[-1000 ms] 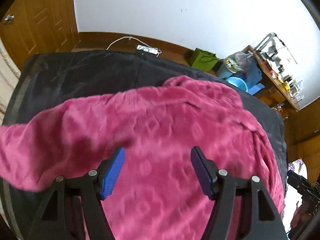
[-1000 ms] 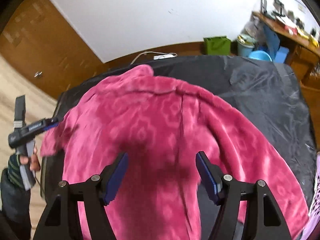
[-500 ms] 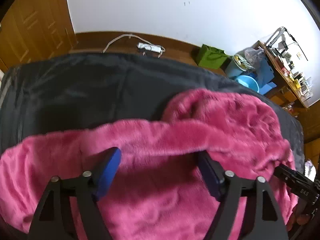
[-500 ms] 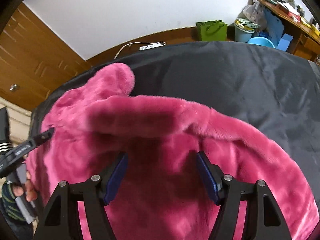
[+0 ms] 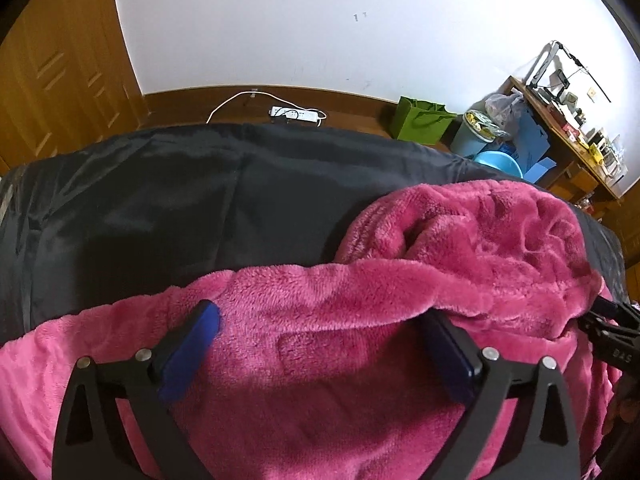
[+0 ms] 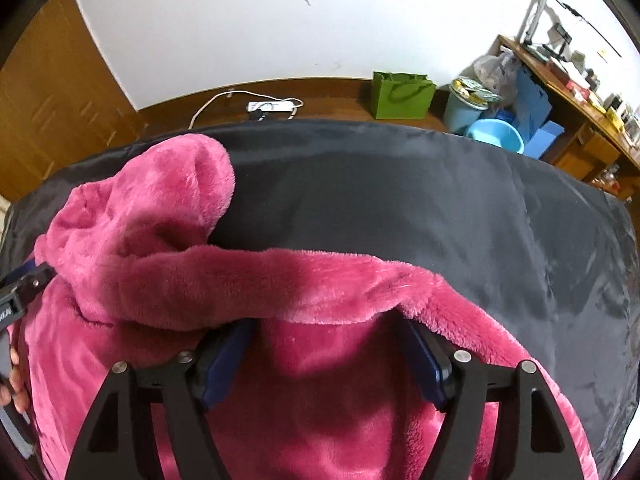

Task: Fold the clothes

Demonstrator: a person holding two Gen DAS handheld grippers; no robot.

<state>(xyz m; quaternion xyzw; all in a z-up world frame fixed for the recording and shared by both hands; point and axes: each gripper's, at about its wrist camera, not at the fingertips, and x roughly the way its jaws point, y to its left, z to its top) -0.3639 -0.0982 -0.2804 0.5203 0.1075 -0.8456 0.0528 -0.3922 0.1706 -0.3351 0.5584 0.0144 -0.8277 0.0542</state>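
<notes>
On the black cover (image 5: 160, 208) lies a pink fleece garment (image 5: 320, 320), top edge folded over; left gripper (image 5: 320, 344) and right gripper (image 6: 324, 356) both opening, letting go. Fold laid; next, probably regrasp the side

Pink fleece garment (image 6: 320, 292) fold hides right gripper (image 6: 326, 330) fingertips; garment btm cut off by frame edge

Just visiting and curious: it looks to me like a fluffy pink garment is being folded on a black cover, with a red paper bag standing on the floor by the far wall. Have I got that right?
Almost. The paper bag by the far wall is green, not red; the right wrist view shows it clearly. The rest holds: the fluffy pink garment lies on the black cover.
</notes>
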